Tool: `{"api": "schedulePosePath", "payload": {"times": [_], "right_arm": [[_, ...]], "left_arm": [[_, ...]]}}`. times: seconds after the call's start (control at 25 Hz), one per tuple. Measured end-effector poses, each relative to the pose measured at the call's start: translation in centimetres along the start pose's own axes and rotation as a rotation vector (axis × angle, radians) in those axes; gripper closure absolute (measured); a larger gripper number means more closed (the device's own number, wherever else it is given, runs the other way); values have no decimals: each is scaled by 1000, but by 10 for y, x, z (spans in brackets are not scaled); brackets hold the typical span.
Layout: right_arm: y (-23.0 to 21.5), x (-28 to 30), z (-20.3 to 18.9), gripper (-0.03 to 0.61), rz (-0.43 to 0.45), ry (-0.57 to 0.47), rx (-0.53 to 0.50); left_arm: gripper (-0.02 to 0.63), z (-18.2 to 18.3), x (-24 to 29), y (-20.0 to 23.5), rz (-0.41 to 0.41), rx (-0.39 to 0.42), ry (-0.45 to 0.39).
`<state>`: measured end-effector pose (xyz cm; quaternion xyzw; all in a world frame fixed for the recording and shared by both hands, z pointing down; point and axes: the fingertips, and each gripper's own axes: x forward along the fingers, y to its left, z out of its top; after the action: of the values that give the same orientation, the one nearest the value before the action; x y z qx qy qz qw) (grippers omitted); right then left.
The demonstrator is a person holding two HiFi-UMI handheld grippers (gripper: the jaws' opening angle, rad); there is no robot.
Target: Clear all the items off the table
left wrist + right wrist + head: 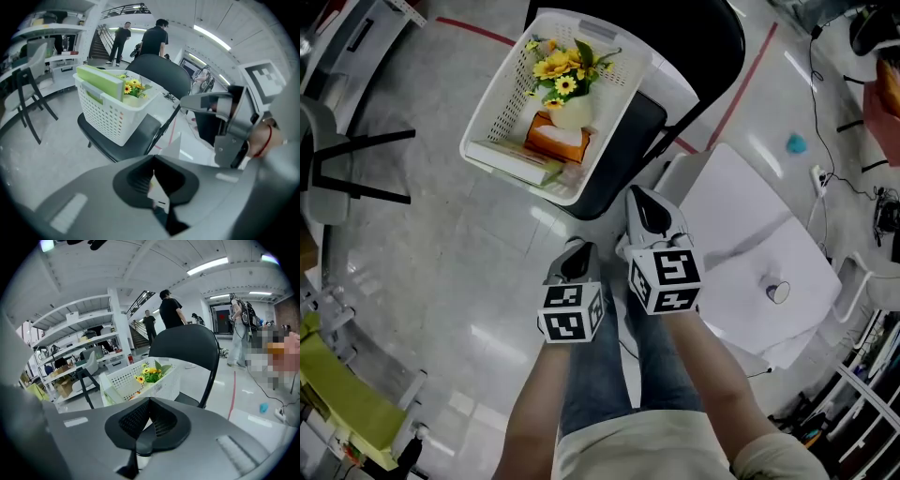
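- The white table [741, 216] stands at the person's right. One small round, ring-like thing [778, 292] lies on it, too small to identify. The table's lower corner runs into clutter at the picture's edge.
- The other items sit in a white perforated basket [508, 94] on the seat of a black chair [623, 150], just beyond the table's near corner: yellow flowers [562, 70] in a pale vase [572, 114], an orange box [555, 139] and a flat green-edged book or folder [520, 161] against the near wall.
- In both gripper views the basket wall hides the box and vase; only the flowers and the green edge rise above the rim.
- A small label [158, 387] on the basket's side is too small to read.
- The left gripper [579, 247] has its jaws together and empty. It hangs over the floor, short of the chair.
- The right gripper [643, 197] is also closed on nothing. Its tip is over the chair's edge, beside the table corner.
- Each gripper carries a cube with black-and-white square markers; no words show on them.
- The person's jeans [609, 375] fill the space below the grippers.
- A red line [750, 84] crosses the grey floor, with a small blue thing [796, 143] near it.
- Farther off are shelves [79, 341], a staircase and two people in dark clothes [171, 310].
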<state>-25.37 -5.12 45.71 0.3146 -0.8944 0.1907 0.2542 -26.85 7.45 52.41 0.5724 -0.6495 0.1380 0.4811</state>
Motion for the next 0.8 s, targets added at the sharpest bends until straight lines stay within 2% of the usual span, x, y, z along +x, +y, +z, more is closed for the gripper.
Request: {"api": "schedulePosePath", "payload": {"times": [0.36, 0.6, 0.8], "right_arm": [[-24, -35, -25, 581, -10, 17, 59], [-62, -65, -46, 581, -59, 14, 134], [-103, -98, -67, 581, -118, 17, 156]], "left_arm": [[604, -11, -4, -25, 8, 20, 3], [604, -21, 1, -59, -23, 75, 31], [604, -35, 13, -103, -66, 139, 66]]}}
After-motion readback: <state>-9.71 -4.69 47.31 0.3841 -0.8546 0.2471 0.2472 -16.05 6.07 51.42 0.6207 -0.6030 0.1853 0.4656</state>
